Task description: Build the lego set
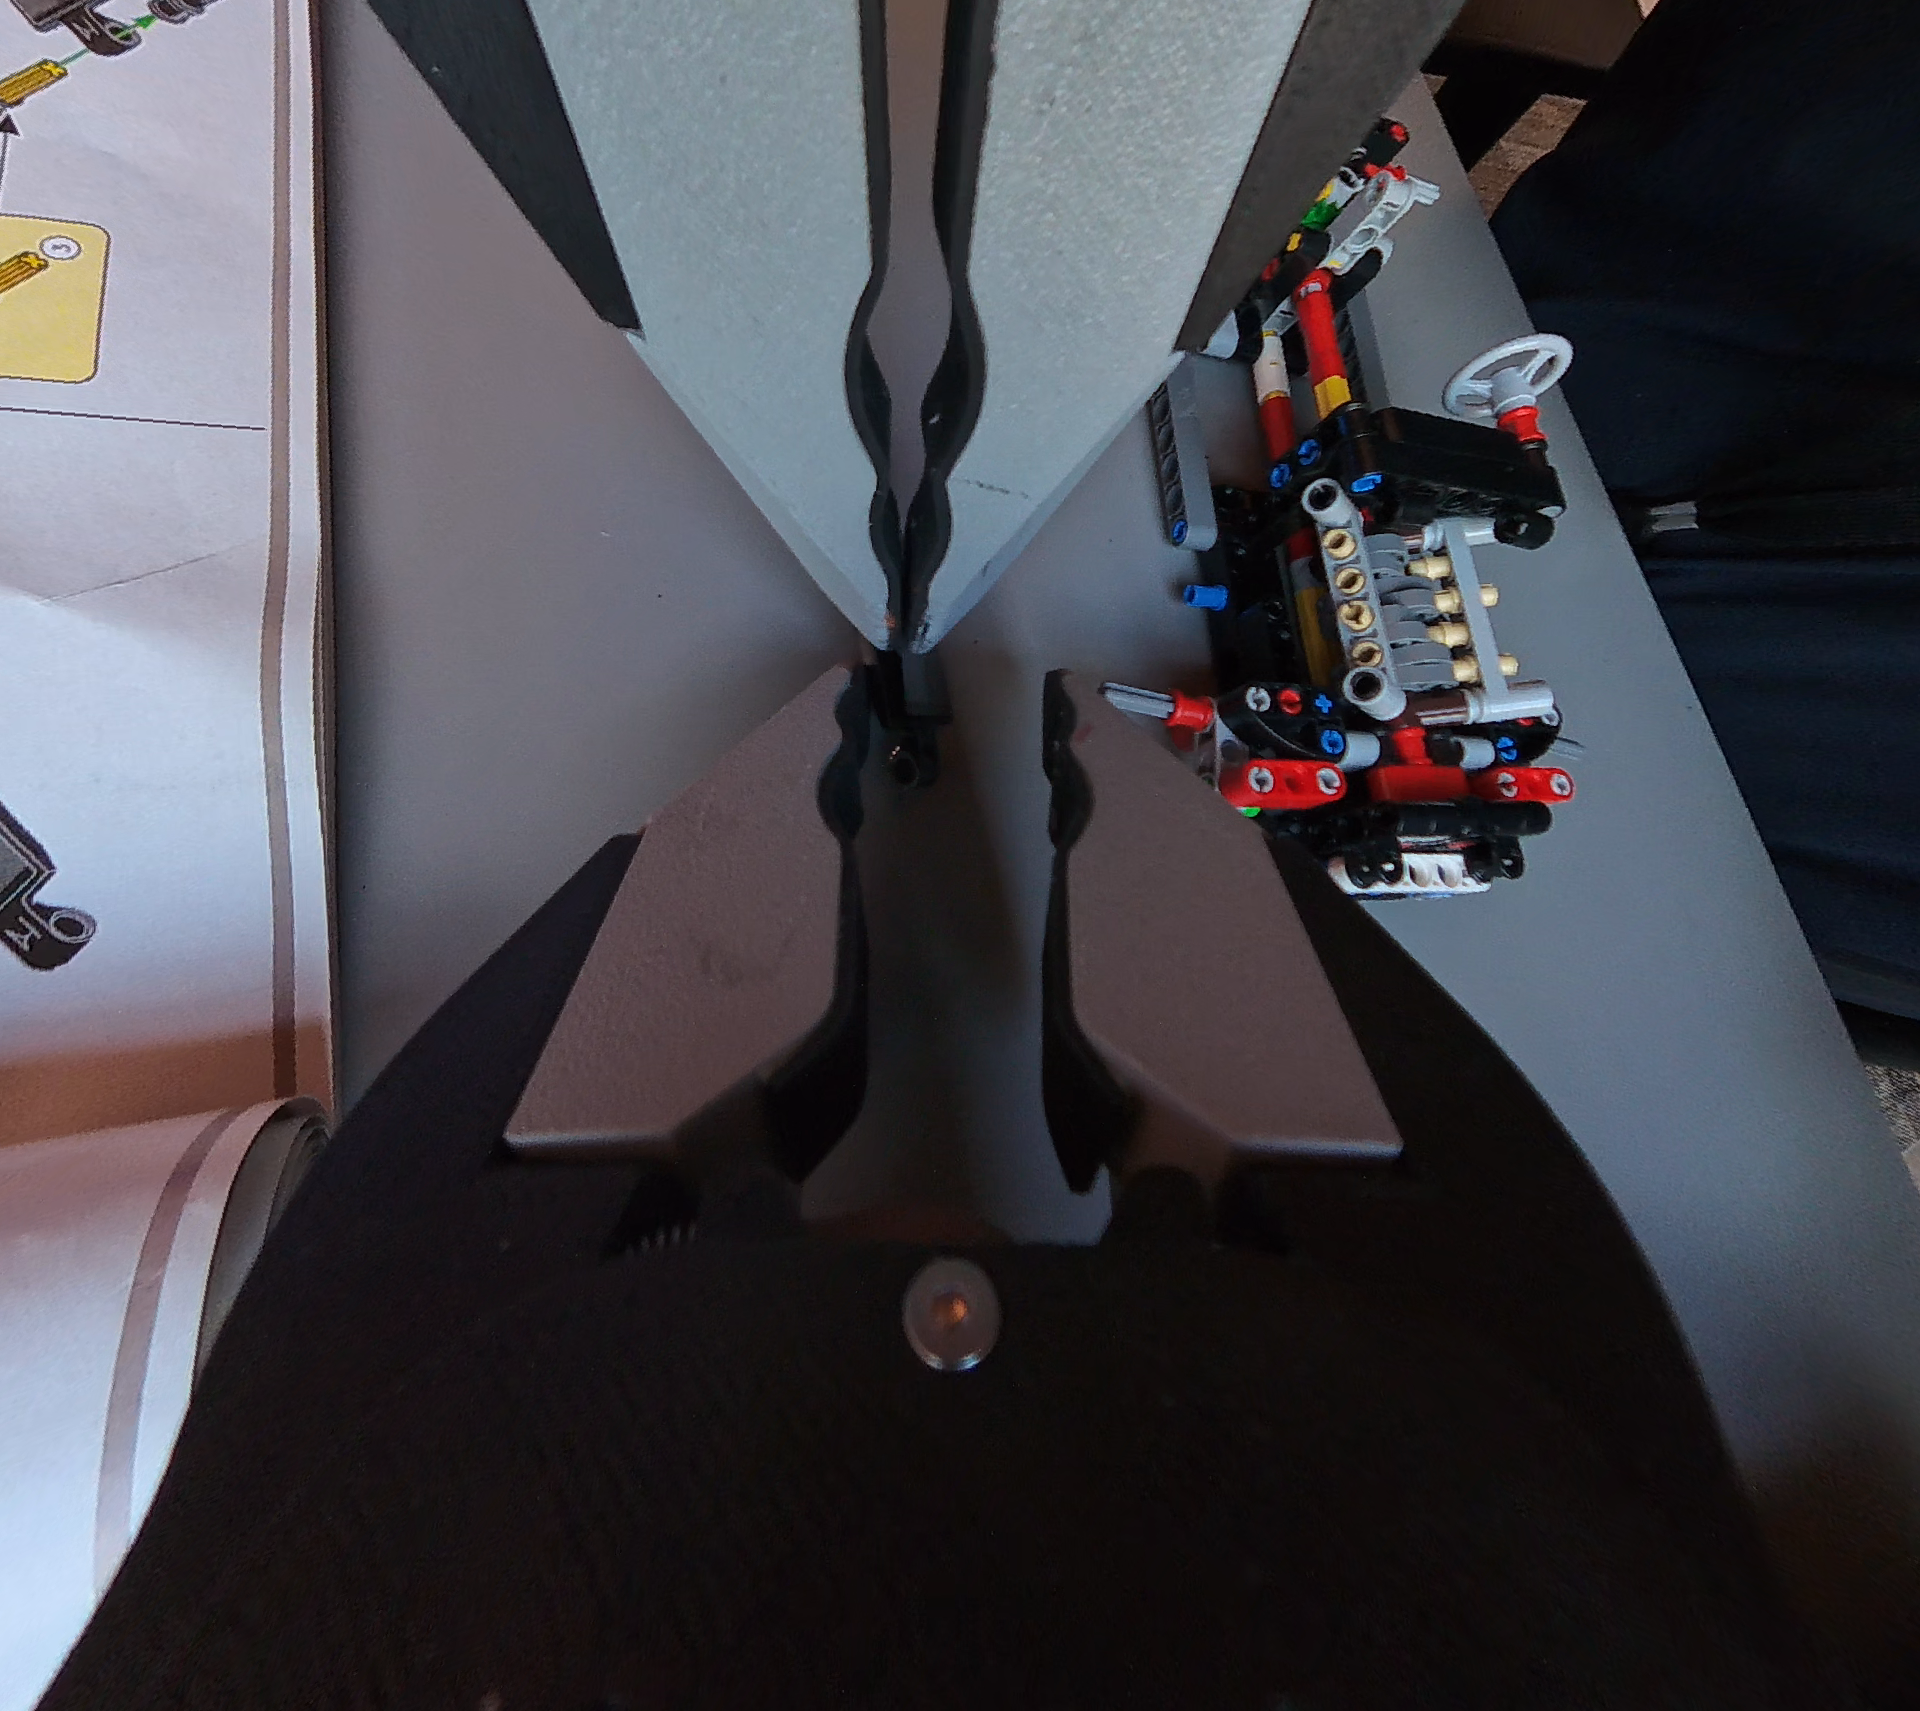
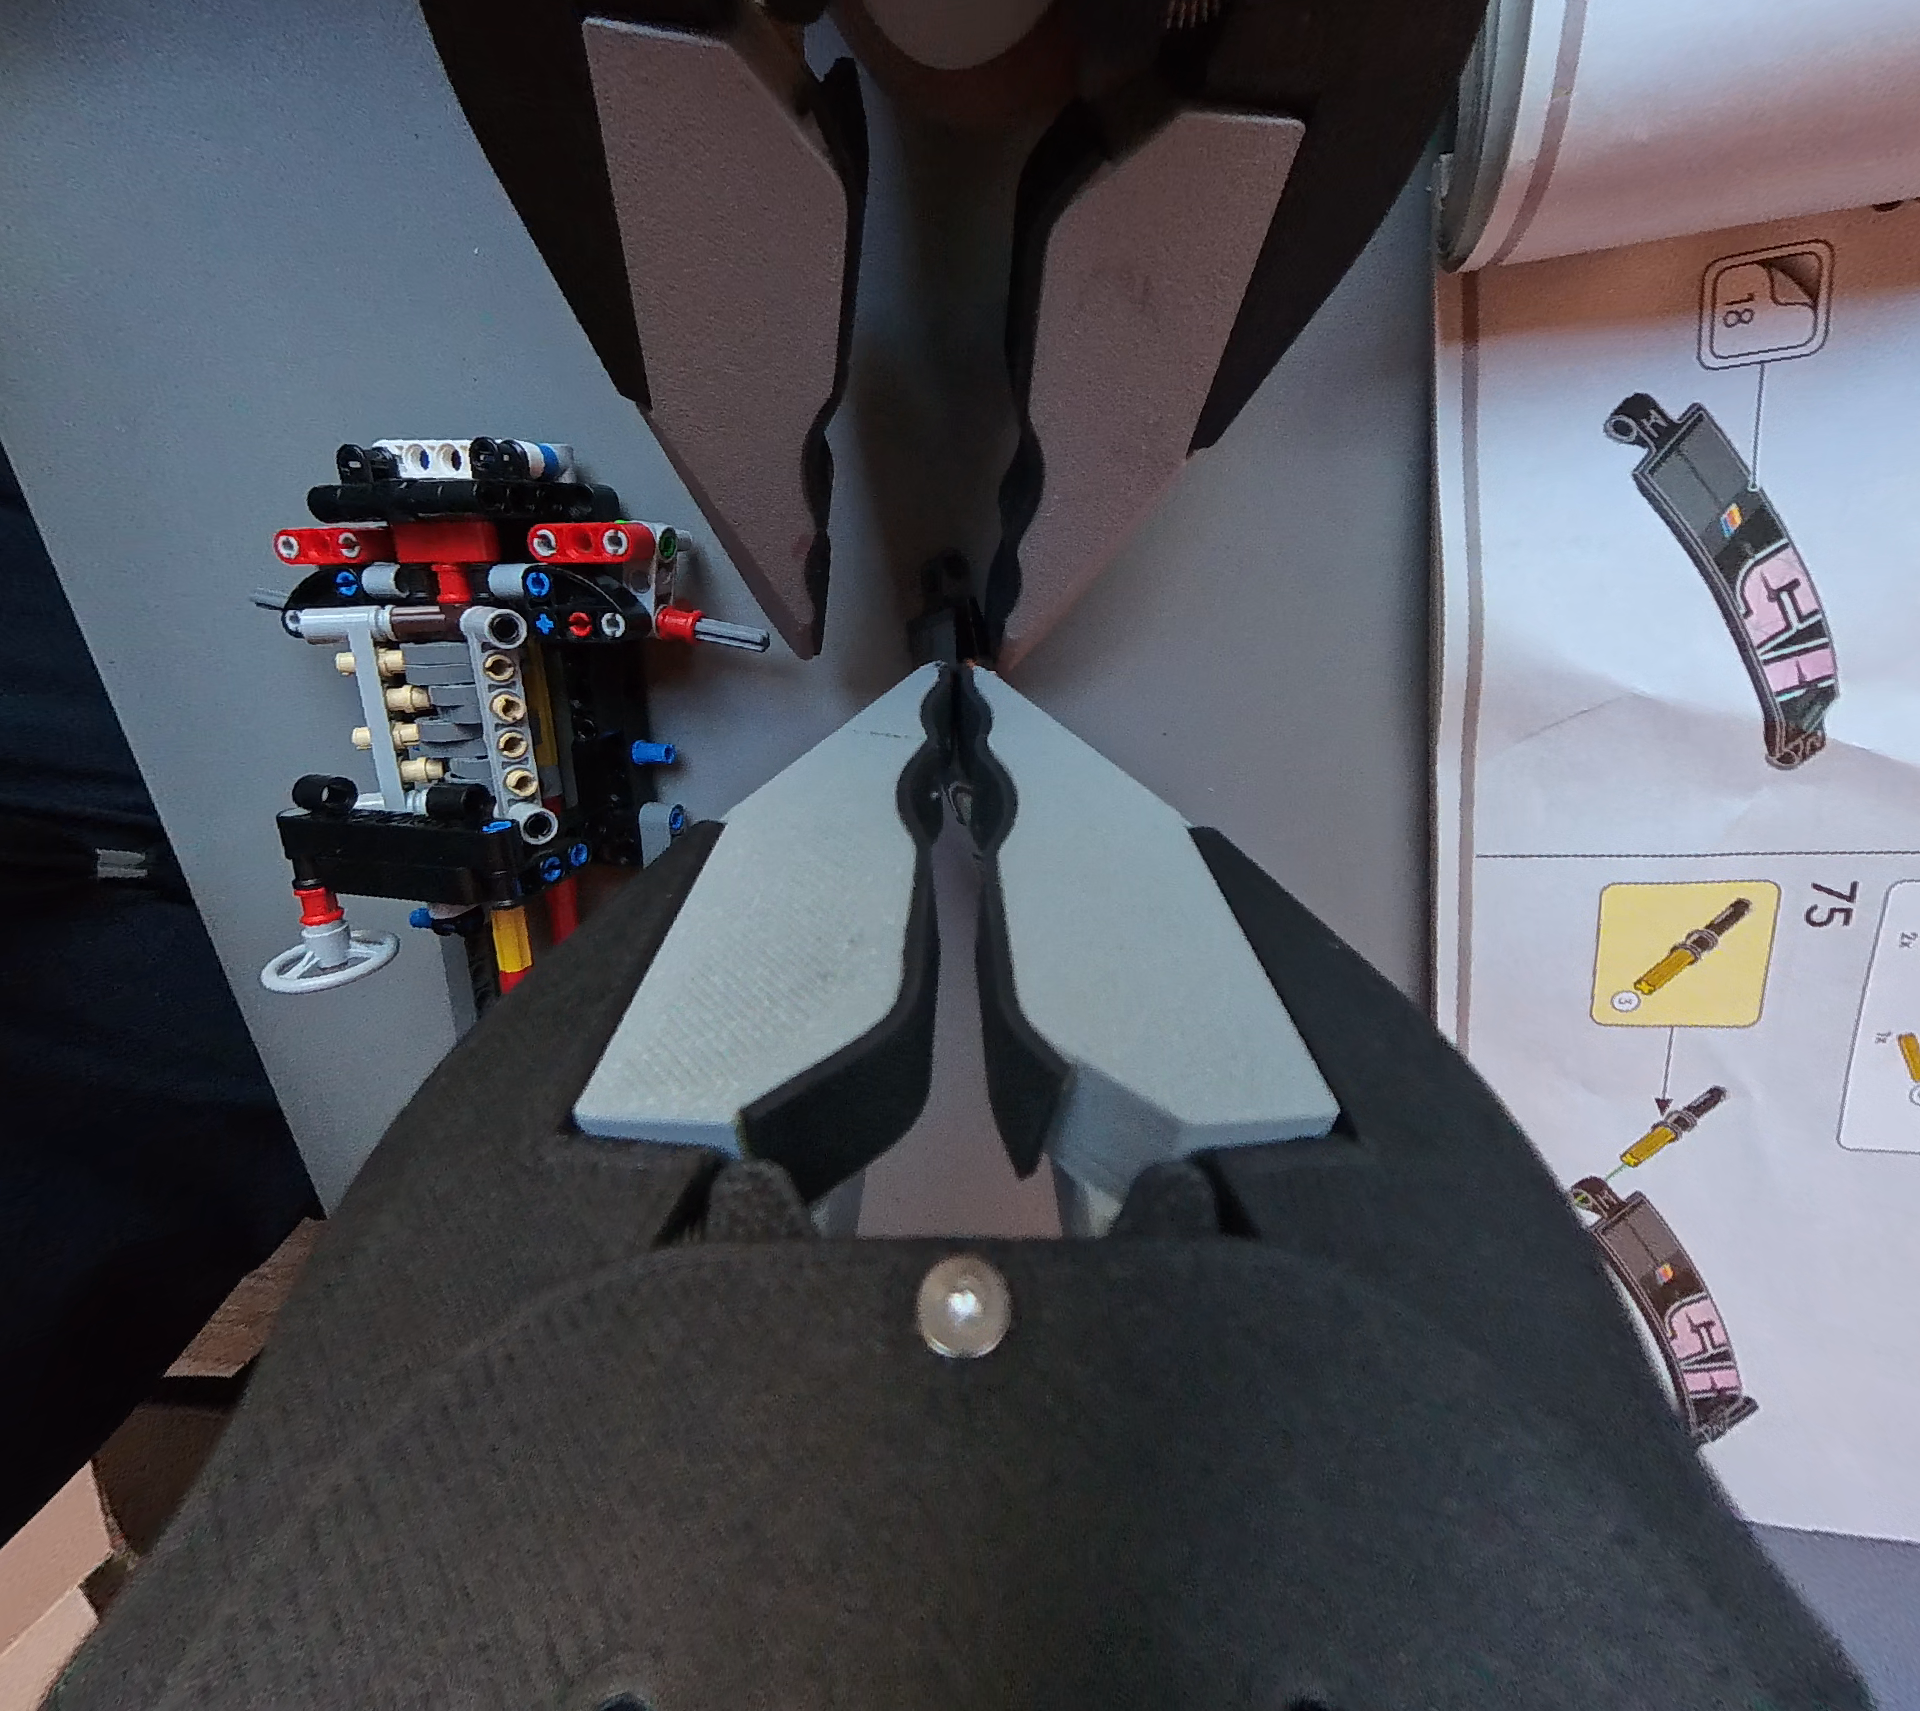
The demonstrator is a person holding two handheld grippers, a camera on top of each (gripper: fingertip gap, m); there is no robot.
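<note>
Left of both sets of fingertips in the left wrist view, an open instruction booklet [image 1: 145,518] lies flat on the grey table [image 1: 582,518], its lower page curled up. At the centre, the two grippers meet tip to tip. The left gripper [image 1: 951,705] has its fingers spread apart, and a small black connector pin [image 1: 912,726] sits between them, close against the inner face of its left finger [image 1: 847,757]; whether that pad presses it cannot be told, and the other pad stands clear of it. The right gripper [image 2: 954,674], reaching from the opposite side, has its grey fingers clenched, the tips pinching the far end of that same pin [image 2: 943,607]. Right of the fingertips, just beside the left gripper's right finger, a partly built brick model [image 1: 1382,581] in black, red and grey lies on the table, a white steering wheel [image 1: 1507,378] at its far edge.
</note>
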